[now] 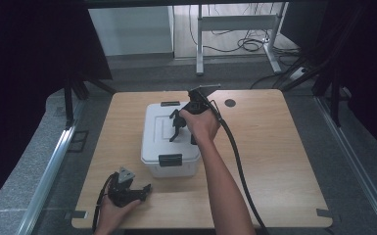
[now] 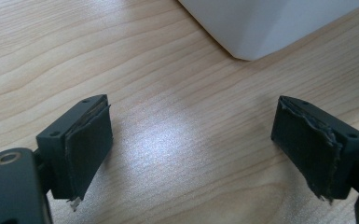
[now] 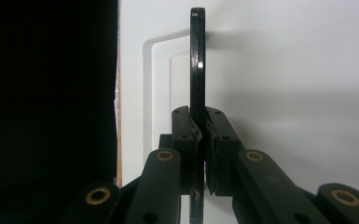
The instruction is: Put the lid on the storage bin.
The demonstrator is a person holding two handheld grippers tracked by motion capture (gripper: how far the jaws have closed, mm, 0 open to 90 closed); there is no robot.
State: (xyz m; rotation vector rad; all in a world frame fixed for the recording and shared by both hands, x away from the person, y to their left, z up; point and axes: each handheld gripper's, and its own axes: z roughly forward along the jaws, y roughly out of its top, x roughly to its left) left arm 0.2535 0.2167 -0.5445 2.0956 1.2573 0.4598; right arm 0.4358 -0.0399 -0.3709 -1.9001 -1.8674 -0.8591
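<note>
Now the right gripper [image 3: 199, 154] pinches the white box's [image 1: 156, 147] raised black handle [image 3: 197, 56]; left gripper [image 2: 191, 140] gapes wide.

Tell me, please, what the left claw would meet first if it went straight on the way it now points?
Probably the white box. The left claw is open over bare table, and the box corner lies ahead, slightly off centre, so it might just graze past.

Metal desk frame [image 1: 235, 29], floor cables [image 1: 245, 45] beyond.
</note>
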